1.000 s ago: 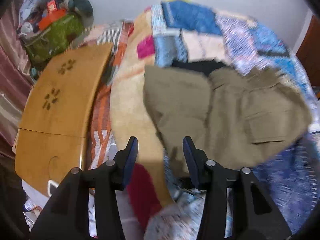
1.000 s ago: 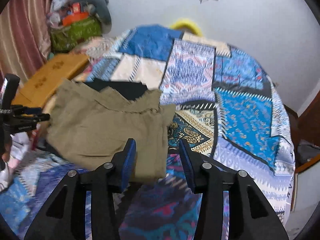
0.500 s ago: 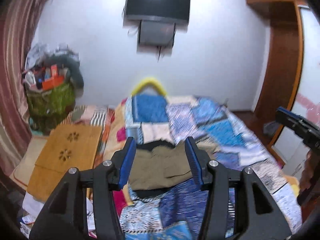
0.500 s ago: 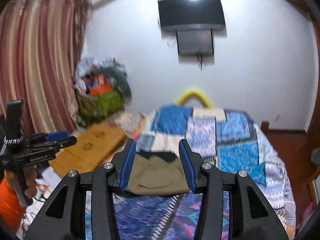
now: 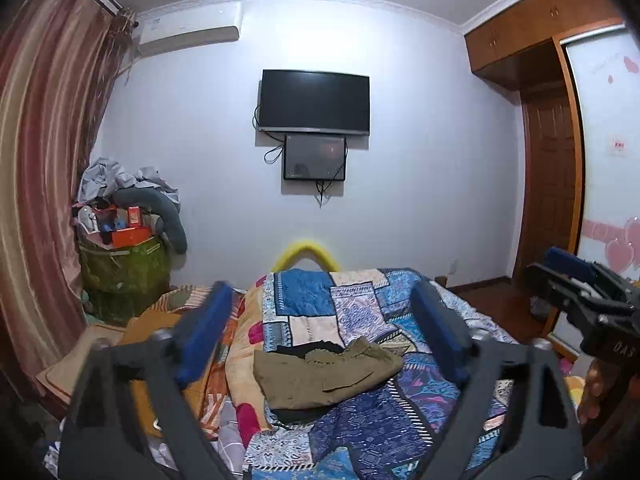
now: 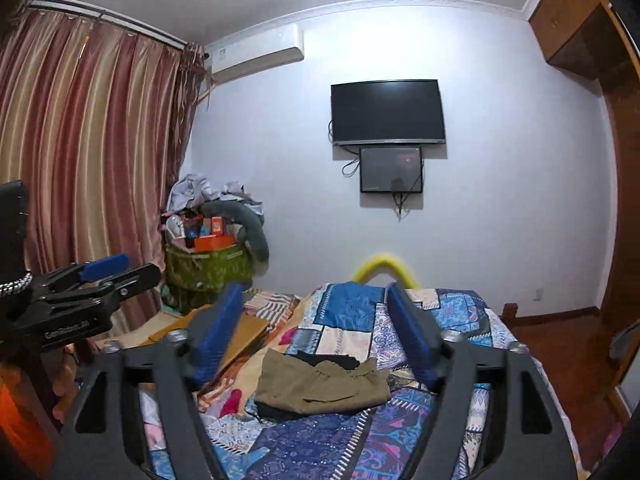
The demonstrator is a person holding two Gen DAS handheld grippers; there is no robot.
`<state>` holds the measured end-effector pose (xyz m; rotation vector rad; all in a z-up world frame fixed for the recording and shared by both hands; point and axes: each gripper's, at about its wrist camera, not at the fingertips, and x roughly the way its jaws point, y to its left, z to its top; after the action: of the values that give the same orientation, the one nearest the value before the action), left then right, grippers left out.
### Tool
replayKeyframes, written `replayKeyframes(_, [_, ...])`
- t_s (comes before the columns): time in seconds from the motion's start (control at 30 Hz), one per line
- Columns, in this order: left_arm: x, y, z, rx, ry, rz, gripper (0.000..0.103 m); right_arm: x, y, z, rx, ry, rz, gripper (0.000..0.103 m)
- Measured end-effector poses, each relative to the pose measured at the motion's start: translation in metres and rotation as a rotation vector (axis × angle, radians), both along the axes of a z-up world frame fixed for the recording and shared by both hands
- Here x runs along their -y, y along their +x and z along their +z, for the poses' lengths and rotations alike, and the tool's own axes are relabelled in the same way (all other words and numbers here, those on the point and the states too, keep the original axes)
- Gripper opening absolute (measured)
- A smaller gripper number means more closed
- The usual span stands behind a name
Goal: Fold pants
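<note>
The olive pants (image 5: 324, 374) lie folded in a compact pile on the patchwork bedspread (image 5: 360, 308), with a dark garment (image 5: 310, 348) under them. In the right wrist view the pants (image 6: 320, 384) sit between and beyond the fingers. My left gripper (image 5: 320, 332) is open and empty, held well back from the bed. My right gripper (image 6: 316, 332) is open and empty, also held back. The right gripper shows at the right edge of the left wrist view (image 5: 588, 296); the left gripper shows at the left of the right wrist view (image 6: 92, 284).
A wooden board (image 6: 240, 336) leans at the bed's left side. A green bag of clutter (image 5: 124, 264) stands by the curtain (image 5: 36, 200). A TV (image 5: 314, 104) hangs on the far wall. A wooden wardrobe (image 5: 548, 200) is at the right.
Both grippers have pulled back and tilted up from close above the pants. The pants now look small and far off, and the whole room shows.
</note>
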<state>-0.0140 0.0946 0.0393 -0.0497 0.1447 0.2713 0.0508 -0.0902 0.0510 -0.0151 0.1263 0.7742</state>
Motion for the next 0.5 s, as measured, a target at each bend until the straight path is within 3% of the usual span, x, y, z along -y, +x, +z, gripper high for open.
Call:
replayKeyframes(0.1, [-0.001,-0.006,0.001,0.008,-0.008,0.013,0.103,-0.001,-0.004,0.001,0.012,-0.006,-0.03,0.09])
replayKeyframes(0.17, [-0.001,-0.008,0.0,0.01,-0.005,0.023,0.103,-0.001,-0.006,0.001,0.02,-0.007,-0.053,0.103])
replayKeyframes(0.5, [0.0,-0.009,-0.006,0.0,-0.01,0.022,0.103,0.001,-0.014,0.0,0.025,-0.017,-0.066,0.103])
